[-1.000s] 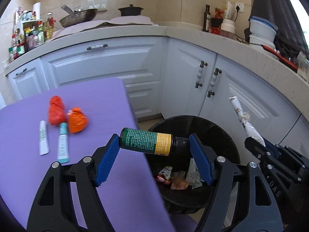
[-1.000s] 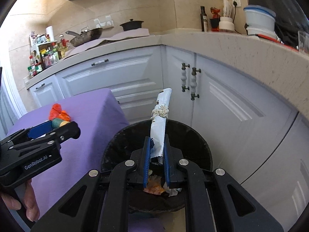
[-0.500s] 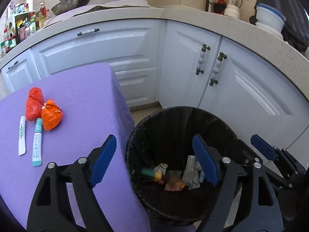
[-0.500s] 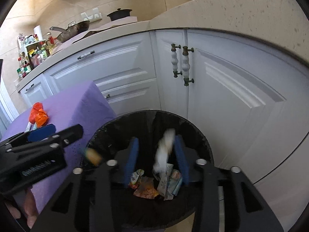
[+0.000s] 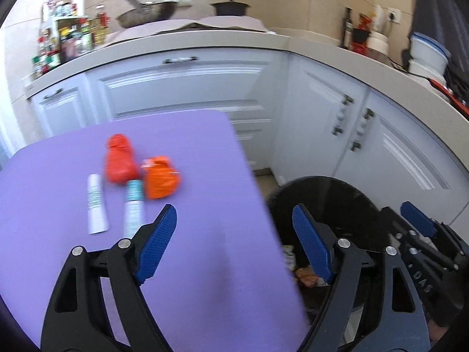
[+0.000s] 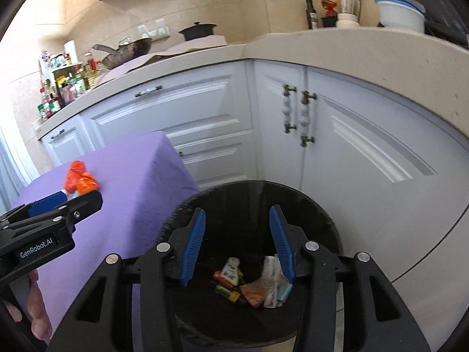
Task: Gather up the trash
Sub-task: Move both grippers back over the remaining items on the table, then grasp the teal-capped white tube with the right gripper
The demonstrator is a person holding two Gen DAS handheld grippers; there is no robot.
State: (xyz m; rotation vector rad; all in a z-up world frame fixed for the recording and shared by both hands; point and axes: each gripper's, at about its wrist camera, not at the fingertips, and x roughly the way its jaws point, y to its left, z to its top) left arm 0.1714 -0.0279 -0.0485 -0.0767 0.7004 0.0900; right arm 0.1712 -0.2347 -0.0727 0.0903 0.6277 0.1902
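Both drops done: your left gripper (image 5: 234, 243) and right gripper (image 6: 237, 243) stand released and empty, discards lie in the bin (image 6: 319, 205), so take next the 4 pieces left on the purple table (image 5: 205, 152).

Left gripper (image 5: 234, 246) tilts downward, its blue-padded jaws wide apart and empty. Right gripper (image 6: 237, 243) also tilts downward, its jaws just opened partway, holding nothing.

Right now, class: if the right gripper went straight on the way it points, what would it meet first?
Probably the trash heap at the bottom of the black bin; the right gripper stands open, empty, aimed into it. Depth is unclear.
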